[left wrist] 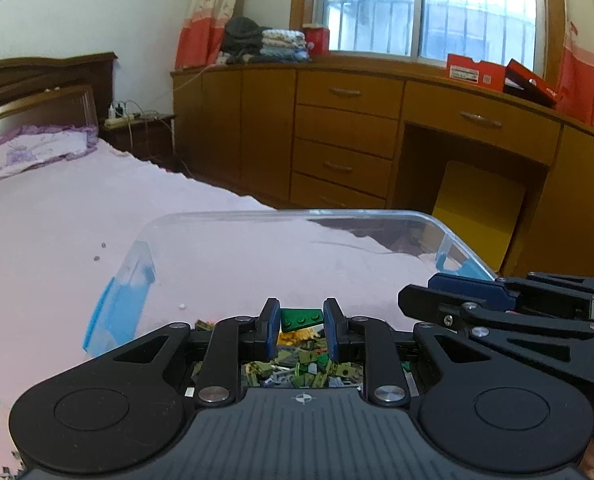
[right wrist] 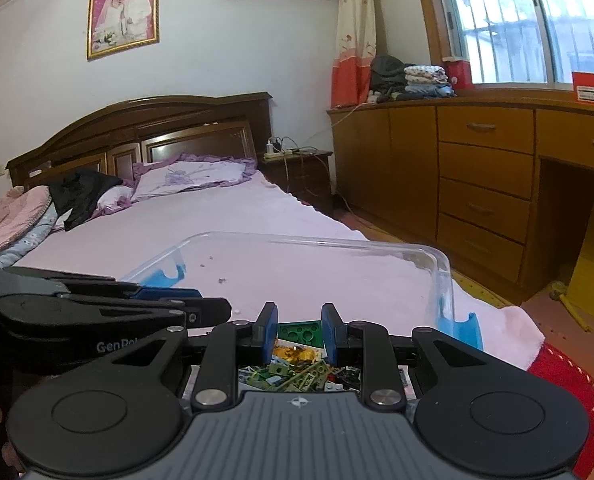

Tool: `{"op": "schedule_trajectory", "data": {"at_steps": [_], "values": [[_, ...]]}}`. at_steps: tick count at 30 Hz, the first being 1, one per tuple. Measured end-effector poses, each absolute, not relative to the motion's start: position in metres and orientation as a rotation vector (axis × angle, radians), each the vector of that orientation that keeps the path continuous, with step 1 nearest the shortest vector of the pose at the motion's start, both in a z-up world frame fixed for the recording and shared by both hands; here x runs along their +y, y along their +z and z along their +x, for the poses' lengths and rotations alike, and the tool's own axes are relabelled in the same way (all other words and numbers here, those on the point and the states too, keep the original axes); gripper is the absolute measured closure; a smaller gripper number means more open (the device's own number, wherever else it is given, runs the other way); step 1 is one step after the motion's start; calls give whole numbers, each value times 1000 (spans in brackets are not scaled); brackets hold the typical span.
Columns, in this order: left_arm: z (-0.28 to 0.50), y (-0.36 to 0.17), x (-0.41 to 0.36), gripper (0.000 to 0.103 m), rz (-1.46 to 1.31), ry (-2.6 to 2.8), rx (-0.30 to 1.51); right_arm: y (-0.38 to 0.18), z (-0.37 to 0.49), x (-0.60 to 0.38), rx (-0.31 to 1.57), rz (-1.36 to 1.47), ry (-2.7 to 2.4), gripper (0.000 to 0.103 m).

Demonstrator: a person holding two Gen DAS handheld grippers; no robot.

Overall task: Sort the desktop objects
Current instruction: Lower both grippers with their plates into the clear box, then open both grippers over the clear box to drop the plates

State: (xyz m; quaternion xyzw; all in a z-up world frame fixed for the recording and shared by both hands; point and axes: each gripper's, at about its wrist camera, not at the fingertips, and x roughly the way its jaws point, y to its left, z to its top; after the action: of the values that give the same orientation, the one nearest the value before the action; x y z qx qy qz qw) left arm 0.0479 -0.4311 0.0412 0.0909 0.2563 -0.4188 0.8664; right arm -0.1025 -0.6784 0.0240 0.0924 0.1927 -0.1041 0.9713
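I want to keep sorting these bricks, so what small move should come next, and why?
Probably open both grippers so the bricks drop. The left gripper and right gripper each pinch a green brick above the loose pile in the clear box.

The left gripper's [left wrist: 301,326] body is hiding most of the brick pile [left wrist: 301,368] beneath it. The clear bin's [left wrist: 297,216] near wall is lying out of sight. Tiny specks [left wrist: 99,252] on the bedsheet [left wrist: 57,240] are staying too small to identify.

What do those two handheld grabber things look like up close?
Both match. The left gripper and the right gripper are matte black, with angular linkage arms joined by silver pivot screws, two round black discs on either side, and a ribbed grey plate bearing a small compass-like mark. The jaws are lined in dark blue. White lettering starting "Gen" shows on the left one's side in the right view.
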Motion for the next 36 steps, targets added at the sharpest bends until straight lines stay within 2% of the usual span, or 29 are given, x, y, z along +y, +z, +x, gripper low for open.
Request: {"op": "schedule_trajectory", "data": {"at_steps": [14, 18, 20, 22, 26, 28, 36], "values": [[54, 36, -429, 76, 182, -857, 572, 26, -85, -663, 409, 189, -226, 75], [55, 35, -427, 66, 181, -851, 576, 27, -83, -661, 409, 191, -228, 63], [56, 35, -426, 62, 177, -844, 577, 27, -83, -660, 408, 194, -232, 61], [57, 35, -423, 53, 169, -830, 580, 26, -83, -660, 406, 198, -237, 57], [57, 38, -418, 46, 170, -810, 566, 24, -83, -660, 403, 208, -255, 50], [57, 38, -416, 36, 174, -783, 564, 22, -82, -660, 406, 216, -260, 49], [54, 44, -400, 31, 162, -761, 536, 20, -80, -653, 408, 186, -266, 39]]}}
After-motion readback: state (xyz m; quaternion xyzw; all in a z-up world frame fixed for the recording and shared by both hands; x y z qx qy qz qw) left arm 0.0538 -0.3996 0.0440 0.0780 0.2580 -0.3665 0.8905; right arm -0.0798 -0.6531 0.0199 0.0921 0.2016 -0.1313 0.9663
